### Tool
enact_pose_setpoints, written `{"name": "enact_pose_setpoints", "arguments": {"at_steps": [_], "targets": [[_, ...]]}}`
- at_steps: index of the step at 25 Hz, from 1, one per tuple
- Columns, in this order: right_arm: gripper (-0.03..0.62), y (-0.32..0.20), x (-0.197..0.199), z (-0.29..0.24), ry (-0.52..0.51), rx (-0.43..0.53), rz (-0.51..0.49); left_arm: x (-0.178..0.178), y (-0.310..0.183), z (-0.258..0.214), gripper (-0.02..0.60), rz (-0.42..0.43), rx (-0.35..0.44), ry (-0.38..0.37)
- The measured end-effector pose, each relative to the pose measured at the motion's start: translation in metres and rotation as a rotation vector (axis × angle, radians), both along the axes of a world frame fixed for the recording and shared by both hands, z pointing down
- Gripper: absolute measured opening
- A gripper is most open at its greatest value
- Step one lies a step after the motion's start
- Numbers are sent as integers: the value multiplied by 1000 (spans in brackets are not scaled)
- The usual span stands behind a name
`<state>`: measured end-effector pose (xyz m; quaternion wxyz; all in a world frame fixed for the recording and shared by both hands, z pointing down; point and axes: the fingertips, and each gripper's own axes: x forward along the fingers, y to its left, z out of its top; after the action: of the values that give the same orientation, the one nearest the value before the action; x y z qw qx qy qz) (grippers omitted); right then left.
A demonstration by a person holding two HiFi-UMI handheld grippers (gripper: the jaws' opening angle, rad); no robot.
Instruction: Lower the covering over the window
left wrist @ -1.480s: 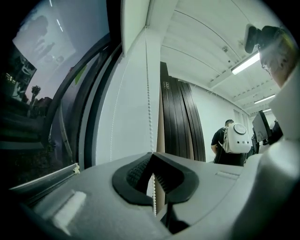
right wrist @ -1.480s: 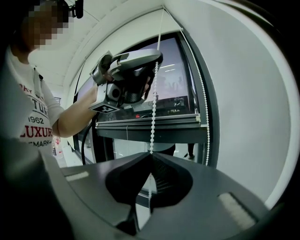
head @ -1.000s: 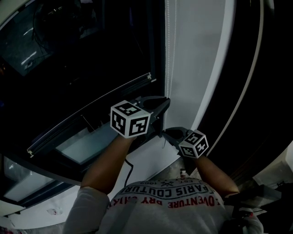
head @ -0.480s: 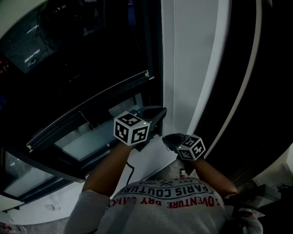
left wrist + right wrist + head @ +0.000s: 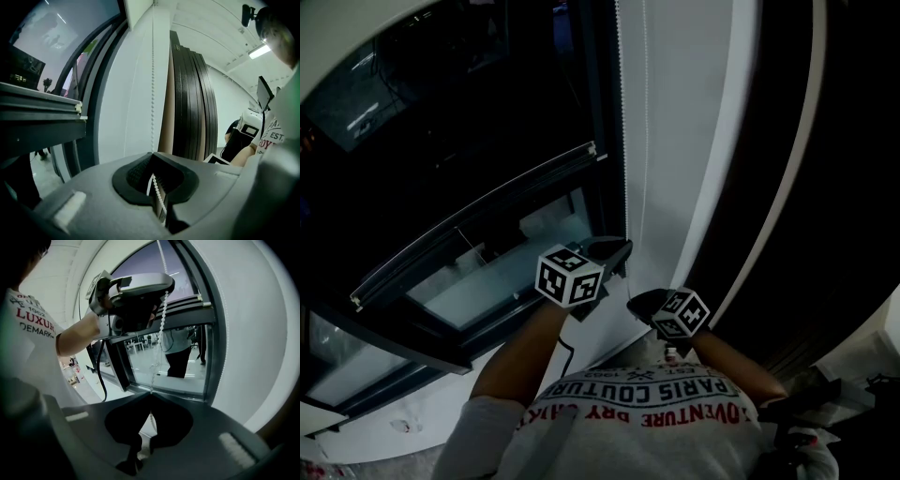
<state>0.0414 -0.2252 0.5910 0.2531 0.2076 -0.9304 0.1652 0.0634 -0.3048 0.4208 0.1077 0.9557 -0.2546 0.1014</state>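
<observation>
A white bead chain (image 5: 152, 89) hangs along the white wall beside the dark window. My left gripper (image 5: 152, 155) is shut on this chain, which runs up from between its pads. In the head view the left gripper (image 5: 622, 249) sits just right of the window frame. Lower down, the right gripper (image 5: 634, 304) is shut on the same chain (image 5: 162, 324), its jaws (image 5: 151, 393) meeting just under the left gripper (image 5: 165, 287). The blind's bottom rail (image 5: 478, 218) crosses the glass at a slant, partway down the window.
A stack of dark panels (image 5: 194, 103) stands right of the white wall strip. Beyond the glass a person (image 5: 180, 352) stands on a lit floor. A black cable (image 5: 100, 376) hangs from the left hand. A white sill (image 5: 614, 339) lies below the grippers.
Both grippers have come down along the chain, keeping shut on it. The left one now sits lower against the window frame, the right one below it.
</observation>
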Motion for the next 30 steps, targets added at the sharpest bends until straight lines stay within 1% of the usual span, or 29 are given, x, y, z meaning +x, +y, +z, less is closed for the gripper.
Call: {"name": "enact_pose_setpoints", "arguments": {"at_steps": [3, 5, 7, 10, 13, 16, 19, 22, 26, 28, 30], "targets": [[6, 4, 5, 8, 35, -4, -1, -1, 2, 17, 8, -1, -32, -1], [14, 1, 9, 4, 21, 7, 11, -3, 4, 30, 8, 0, -49, -19], [67, -7, 13, -10, -12, 30, 32, -6, 3, 42, 8, -6, -60, -37], [83, -23, 22, -48, -83, 74, 69, -10, 3, 55, 8, -14, -78, -48], [87, -39, 30, -99, -168, 139, 104, -9, 6, 66, 8, -9, -91, -59], [91, -55, 32, -152, -228, 229, 119, -8, 7, 70, 8, -8, -92, -52], [103, -65, 28, -199, -252, 332, 111, -6, 7, 70, 8, -5, -88, -36], [103, -78, 22, -237, -274, 408, 113, -4, 7, 69, 8, -7, -84, -18], [96, -90, 13, -272, -315, 445, 113, 2, 12, 70, 9, 29, -79, -10], [77, -92, 7, -286, -323, 466, 101, 5, 14, 68, 9, 41, -71, -15], [29, -93, 6, -298, -339, 486, 103, 5, 13, 68, 9, 43, -65, -22]]}}
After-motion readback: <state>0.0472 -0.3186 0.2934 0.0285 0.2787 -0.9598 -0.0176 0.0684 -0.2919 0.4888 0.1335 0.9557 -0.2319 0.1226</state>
